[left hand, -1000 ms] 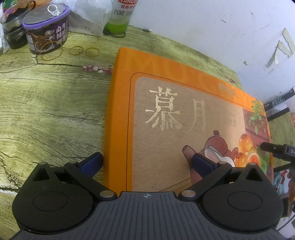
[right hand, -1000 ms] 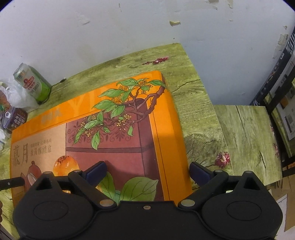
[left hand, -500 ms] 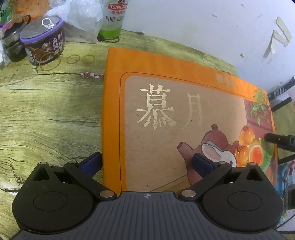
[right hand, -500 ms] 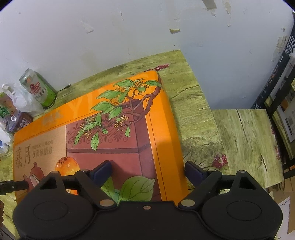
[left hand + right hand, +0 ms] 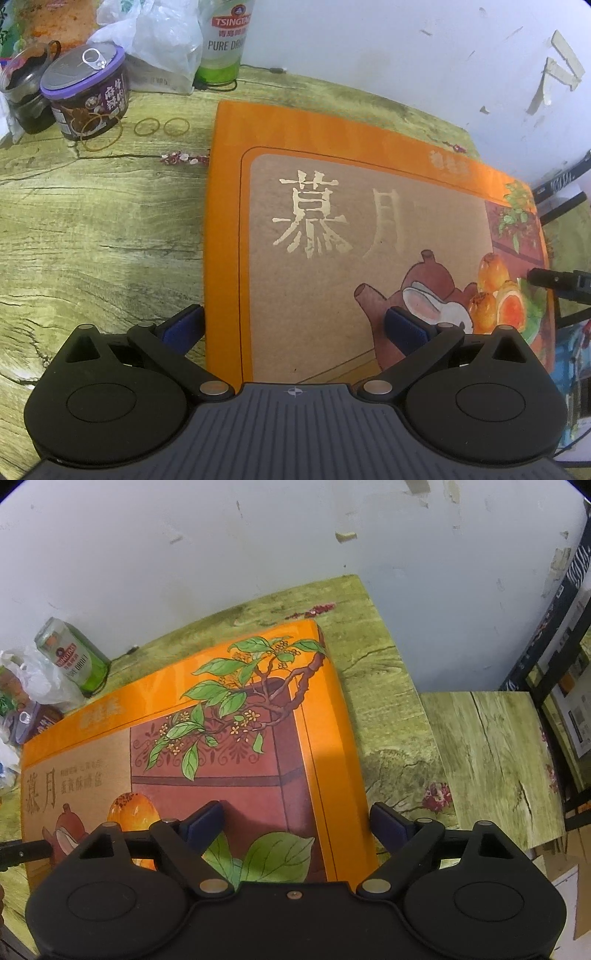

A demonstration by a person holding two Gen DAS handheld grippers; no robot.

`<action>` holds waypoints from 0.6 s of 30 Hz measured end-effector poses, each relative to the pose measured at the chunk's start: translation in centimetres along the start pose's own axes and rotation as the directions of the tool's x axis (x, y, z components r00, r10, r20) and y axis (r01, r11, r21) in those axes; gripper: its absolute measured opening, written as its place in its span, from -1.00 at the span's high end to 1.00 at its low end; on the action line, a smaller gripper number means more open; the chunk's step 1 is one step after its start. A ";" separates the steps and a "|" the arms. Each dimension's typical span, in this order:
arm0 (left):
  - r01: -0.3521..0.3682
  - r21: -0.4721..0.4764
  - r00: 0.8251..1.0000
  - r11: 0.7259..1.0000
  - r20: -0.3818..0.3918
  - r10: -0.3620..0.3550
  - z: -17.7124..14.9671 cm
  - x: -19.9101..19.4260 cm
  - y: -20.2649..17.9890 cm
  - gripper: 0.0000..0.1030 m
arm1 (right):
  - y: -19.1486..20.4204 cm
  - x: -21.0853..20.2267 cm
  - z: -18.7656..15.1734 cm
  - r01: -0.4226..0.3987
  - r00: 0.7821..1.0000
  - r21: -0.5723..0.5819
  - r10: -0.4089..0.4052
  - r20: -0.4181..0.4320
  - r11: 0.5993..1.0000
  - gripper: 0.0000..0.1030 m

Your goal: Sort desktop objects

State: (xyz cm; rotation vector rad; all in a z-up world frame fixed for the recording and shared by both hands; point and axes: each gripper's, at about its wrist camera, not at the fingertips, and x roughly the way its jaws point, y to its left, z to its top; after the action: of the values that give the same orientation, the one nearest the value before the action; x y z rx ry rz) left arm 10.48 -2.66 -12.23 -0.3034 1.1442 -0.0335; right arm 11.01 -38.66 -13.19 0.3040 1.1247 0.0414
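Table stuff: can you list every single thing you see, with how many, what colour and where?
box: one, orange, flat on the table's middle
table: one, greenish wood pattern, under everything
beer can: one, green and white, back by the wall
tub: one, purple lid, back left corner
plastic bag: one, clear white, beside the can
rubber bands: a few, yellowish, near the tub
left gripper: one, black, blue pads astride the box's left edge
right gripper: one, black, astride the box's right edge

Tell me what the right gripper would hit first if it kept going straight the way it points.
Most likely the orange box: the right gripper straddles its right edge, jaws apart. Depth is unclear, so contact may be near.
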 end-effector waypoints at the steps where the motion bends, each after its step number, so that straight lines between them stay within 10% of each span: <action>1: -0.003 0.001 1.000 1.000 -0.002 0.003 0.0 0.1 0.0 -1.00 | 0.0 0.2 0.0 0.004 1.000 0.001 -0.004 -0.006 1.000 -0.67; 18: 0.022 -0.016 1.000 1.000 -0.007 -0.022 0.1 0.5 1.2 -1.00 | -0.1 0.7 0.1 0.021 1.000 0.012 -0.020 -0.024 1.000 -0.81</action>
State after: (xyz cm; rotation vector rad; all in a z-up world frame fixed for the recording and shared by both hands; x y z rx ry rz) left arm 10.60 -1.54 -12.95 -0.3301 1.1484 -0.0455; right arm 11.39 -38.66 -13.76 0.3037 1.1516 0.0200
